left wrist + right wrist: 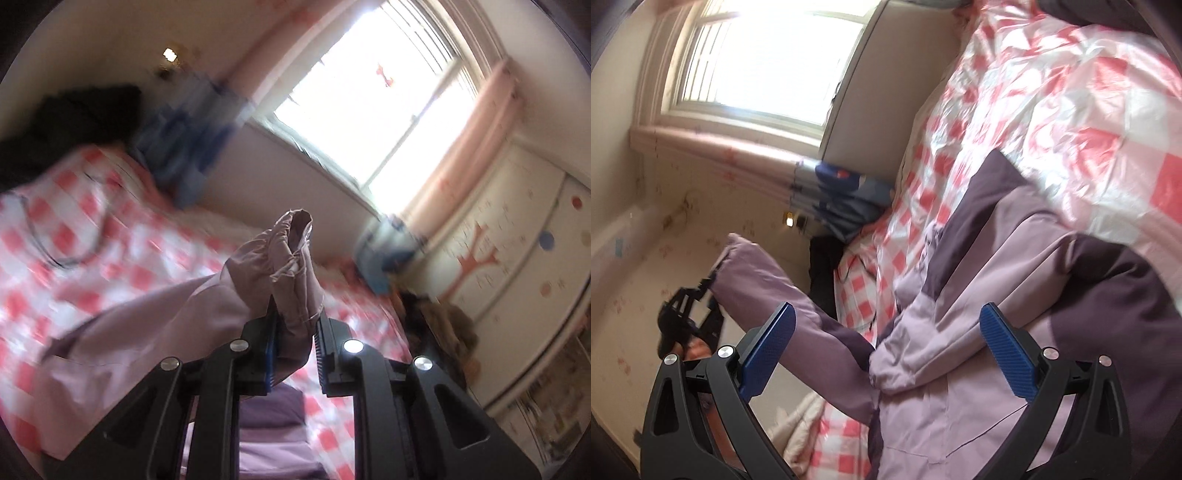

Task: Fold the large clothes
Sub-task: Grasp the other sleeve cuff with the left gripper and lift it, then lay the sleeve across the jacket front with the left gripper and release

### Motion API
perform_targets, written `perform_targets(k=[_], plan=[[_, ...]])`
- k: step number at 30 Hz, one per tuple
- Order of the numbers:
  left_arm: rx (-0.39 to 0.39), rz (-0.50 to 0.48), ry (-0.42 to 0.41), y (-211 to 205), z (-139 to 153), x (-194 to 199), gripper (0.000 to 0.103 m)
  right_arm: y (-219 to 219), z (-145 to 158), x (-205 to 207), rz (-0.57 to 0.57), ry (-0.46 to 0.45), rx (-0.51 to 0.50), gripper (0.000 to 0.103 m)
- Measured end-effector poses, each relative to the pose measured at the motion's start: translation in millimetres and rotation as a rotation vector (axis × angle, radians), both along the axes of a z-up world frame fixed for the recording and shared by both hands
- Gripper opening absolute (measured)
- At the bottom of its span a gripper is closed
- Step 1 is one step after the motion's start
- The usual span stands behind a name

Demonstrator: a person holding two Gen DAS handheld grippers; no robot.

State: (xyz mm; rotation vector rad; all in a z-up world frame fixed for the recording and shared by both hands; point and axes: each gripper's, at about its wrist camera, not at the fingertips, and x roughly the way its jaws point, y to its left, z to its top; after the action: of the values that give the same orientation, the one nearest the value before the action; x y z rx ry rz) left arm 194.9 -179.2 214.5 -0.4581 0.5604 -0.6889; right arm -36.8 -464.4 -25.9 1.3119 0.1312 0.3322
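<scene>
A bed spread with a red-and-white checked plastic sheet [1071, 92] fills my working ground, and across it lies the lilac jacket [979, 295] with dark purple panels, its body sprawling from the centre of the right wrist view toward 5 o'clock. One sleeve [768, 280] rises off the bed toward 9 o'clock in that view, lifted clear of the sheet. My left gripper [295, 325] has its blue pads pressed onto the gathered cuff [291, 251], which pokes up past the fingers toward 12 o'clock in the left wrist view. My right gripper [886, 332] hangs spread wide above the jacket's chest, holding nothing.

To fold this sleeve well, I judge I should carry the cuff across the body in one smooth arc, keeping the fabric taut enough not to bunch, while my free gripper pins the shoulder seam so the torso does not drag along.

Around the edges: a bright window [369, 110] at 12 o'clock in the left view, a painted wardrobe [517, 240] at 3 o'clock, blue clothing [177, 147] heaped at the bed's far side, and a dark garment [66, 122] at 10 o'clock. A thin black cable [74, 254] lying on the sheet could snag a sliding hem. The slick plastic may also let the jacket slip.
</scene>
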Motion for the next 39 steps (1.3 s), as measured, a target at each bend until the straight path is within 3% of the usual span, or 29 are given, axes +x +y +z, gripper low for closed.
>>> perform_targets(k=[8,16,19,21,23,25,29,32,33,36,39], plan=[[0.087,-0.215,0.116,-119,-106,-9,0.018,-29,-11,-19,-0.065,-0.021,0.078,0.097],[0.291,-0.360,0.245,-197,-243,-29,0.018,-36,-18,-21,-0.060,-0.015,0.120,0.097],[0.371,-0.361,0.250,-210,-272,-40,0.019,-36,-20,-19,-0.052,-0.011,0.125,0.097],[0.452,-0.364,0.186,-216,-274,-54,0.021,-36,-23,-18,-0.048,-0.007,0.137,0.097],[0.507,-0.386,0.156,-215,-268,-64,0.029,-37,-27,-17,-0.051,0.004,0.152,0.097],[0.488,-0.453,0.164,-208,-260,-70,0.069,-39,-28,-17,-0.059,0.007,0.157,0.097],[0.535,-0.443,0.129,-174,-233,-92,0.081,-37,-17,-16,-0.068,-0.009,0.099,0.097],[0.527,-0.334,0.073,-121,-206,-91,0.085,-19,17,-2,-0.058,-0.004,-0.094,0.097],[0.509,-0.255,0.052,-93,-193,-83,0.087,-10,31,9,-0.042,-0.004,-0.172,0.097],[0.461,-0.079,0.019,-32,-172,-55,0.091,34,74,61,0.076,0.000,-0.461,0.097],[0.375,0.106,0.053,37,-174,-9,0.096,62,82,110,0.117,0.083,-0.681,0.097]])
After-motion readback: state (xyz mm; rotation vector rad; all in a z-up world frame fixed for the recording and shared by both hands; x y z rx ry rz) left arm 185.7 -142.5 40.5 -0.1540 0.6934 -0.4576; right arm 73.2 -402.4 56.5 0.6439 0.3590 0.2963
